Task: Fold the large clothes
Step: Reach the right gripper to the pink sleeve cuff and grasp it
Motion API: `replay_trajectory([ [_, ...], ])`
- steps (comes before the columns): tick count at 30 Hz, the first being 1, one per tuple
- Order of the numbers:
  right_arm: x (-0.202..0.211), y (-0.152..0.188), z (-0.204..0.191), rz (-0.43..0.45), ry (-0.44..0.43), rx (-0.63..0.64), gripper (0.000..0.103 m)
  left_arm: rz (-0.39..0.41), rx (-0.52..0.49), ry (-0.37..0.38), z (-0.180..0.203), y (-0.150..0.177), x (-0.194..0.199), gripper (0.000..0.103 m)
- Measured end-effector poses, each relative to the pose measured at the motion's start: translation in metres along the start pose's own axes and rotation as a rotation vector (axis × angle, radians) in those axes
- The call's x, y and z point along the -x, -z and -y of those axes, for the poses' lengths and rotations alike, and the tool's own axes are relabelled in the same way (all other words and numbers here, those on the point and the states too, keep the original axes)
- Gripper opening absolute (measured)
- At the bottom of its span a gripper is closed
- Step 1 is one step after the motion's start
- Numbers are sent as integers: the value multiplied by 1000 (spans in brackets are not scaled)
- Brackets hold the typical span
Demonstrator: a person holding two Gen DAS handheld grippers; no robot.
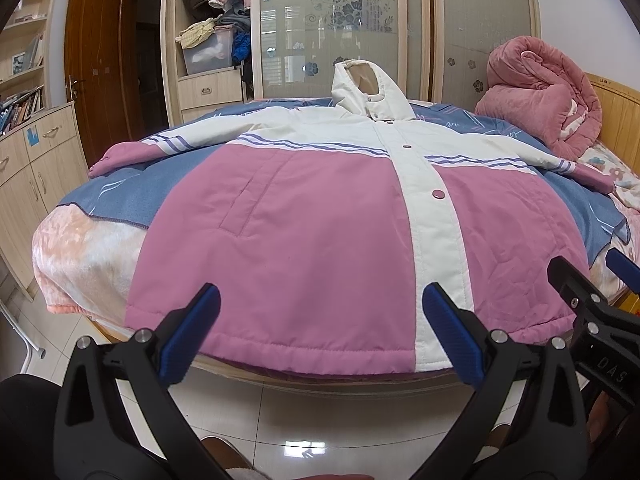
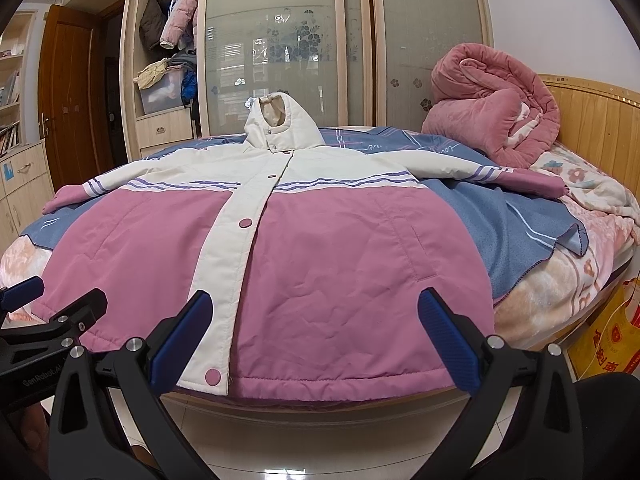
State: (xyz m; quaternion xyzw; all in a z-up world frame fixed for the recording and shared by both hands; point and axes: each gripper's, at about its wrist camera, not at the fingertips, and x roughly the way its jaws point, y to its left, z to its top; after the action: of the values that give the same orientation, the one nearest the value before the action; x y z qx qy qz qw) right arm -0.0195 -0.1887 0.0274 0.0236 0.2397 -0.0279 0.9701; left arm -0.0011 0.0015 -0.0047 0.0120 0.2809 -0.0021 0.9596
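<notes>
I see the pink and white jacket [image 1: 320, 216] lying flat, front up and snapped shut, on a blue blanket [image 1: 132, 188] across the bed [image 1: 76, 264], sleeves out to both sides and hood [image 1: 366, 88] toward the wardrobe [image 1: 332, 24]. My left gripper [image 1: 320, 336] and right gripper [image 2: 314, 338] both hover at the hem, fingers spread wide, holding nothing. A rolled pink quilt [image 2: 492, 108] sits by the headboard.
</notes>
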Motion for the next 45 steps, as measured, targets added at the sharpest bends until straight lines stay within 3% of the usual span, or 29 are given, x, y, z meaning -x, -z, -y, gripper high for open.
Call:
replay_trajectory([
  [6, 3, -2, -2, -8, -2, 5, 102, -9, -3, -3, -2, 1, 0, 101],
  [10, 12, -8, -5, -2, -4, 7, 102, -68, -11, -14, -5, -5, 2, 101],
  [13, 27, -17, -5, 3, -9, 7, 102, -75, -35, 5, -5, -11, 18, 101],
  [15, 48, -28, -1, 25, -32, -24, 102, -72, -33, 55, -8, -19, 38, 101],
  [17, 70, -35, 2, 112, -38, -29, 102, 8, 8, 118, -17, -27, 70, 101],
  [19, 79, -33, 7, 200, -23, -12, 102, 170, 35, 111, -26, -24, 89, 101],
  [21, 72, -25, 16, 241, -10, -16, 102, 248, 73, 110, -37, -8, 77, 101],
  [22, 61, -22, 23, 223, 6, -25, 102, 211, 84, 101, -41, 0, 63, 101],
  [23, 49, -24, 30, 164, 21, -38, 102, 124, 87, 84, -44, 5, 44, 101],
  [24, 40, -27, 37, 114, 11, -60, 102, -14, 112, 102, -49, 8, 21, 101],
  [25, 31, -32, 50, 78, -25, -104, 102, -52, 150, 121, -55, 8, 13, 101],
  [27, 21, -43, 76, 65, -16, -183, 102, -30, 183, 101, -62, 5, 13, 101],
  [30, 14, -72, 122, 101, 31, -285, 102, 51, 27, 5, -46, -14, 18, 101],
  [34, -11, -138, 200, 107, 104, -390, 102, 71, -94, 6, -25, -56, 13, 101],
  [37, -43, -170, 280, 116, 102, -626, 102, 124, -129, 57, -15, -108, 6, 101],
  [39, -63, -172, 330, 125, 94, -784, 102, 153, -109, 120, -11, -140, -1, 101],
  [42, -100, -151, 401, 151, 84, -1003, 102, 196, -140, 115, 5, -172, -29, 101],
  [45, -130, -120, 429, 131, 77, -1104, 102, 88, -86, 90, -1, -170, -61, 101],
])
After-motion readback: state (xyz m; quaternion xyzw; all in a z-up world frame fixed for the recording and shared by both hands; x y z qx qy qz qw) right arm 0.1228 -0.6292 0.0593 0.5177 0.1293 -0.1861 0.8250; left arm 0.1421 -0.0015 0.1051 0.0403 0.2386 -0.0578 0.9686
